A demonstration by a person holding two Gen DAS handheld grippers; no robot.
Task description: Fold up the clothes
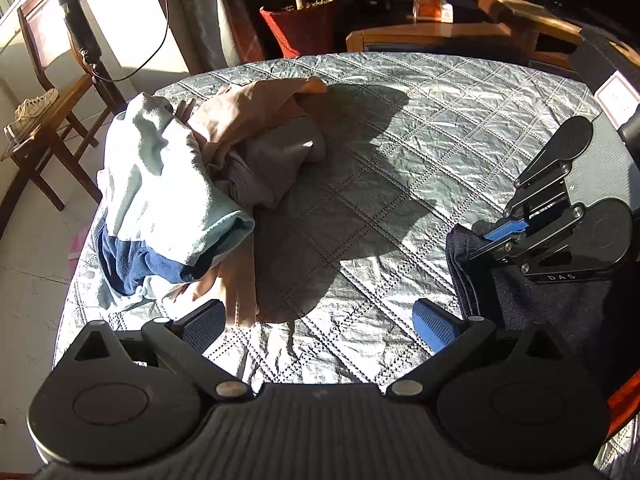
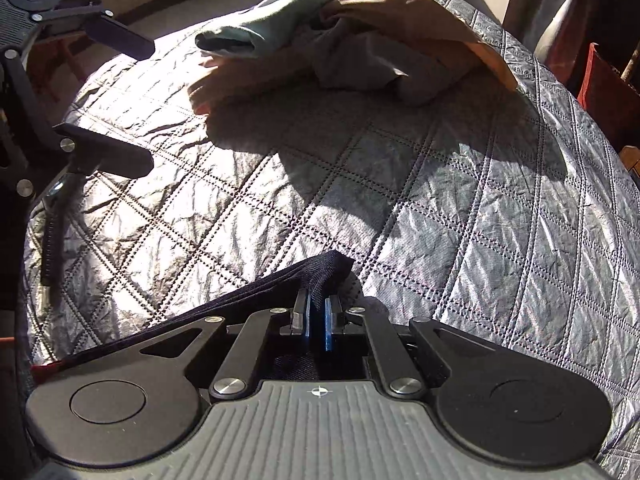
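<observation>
Right wrist view: right tongs (image 2: pixel 318 322) pinch the dark navy cloth (image 2: pixel 280 280) near the clothes pile (image 2: pixel 340 40); left tongs (image 1: pixel 320 326) gape empty and, I think, should grab its other edge next.

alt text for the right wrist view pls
The right gripper is shut on the edge of a dark navy garment over a grey quilted bedspread. A pile of unfolded clothes lies beyond, and the open left gripper is at left.

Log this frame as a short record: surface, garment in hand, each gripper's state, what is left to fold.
surface: quilted bedspread
garment in hand: dark garment
right gripper: shut on the dark garment's edge
left gripper: open, nothing between its fingers
left to fold: clothes pile, unfolded, at the bedspread's far side
</observation>
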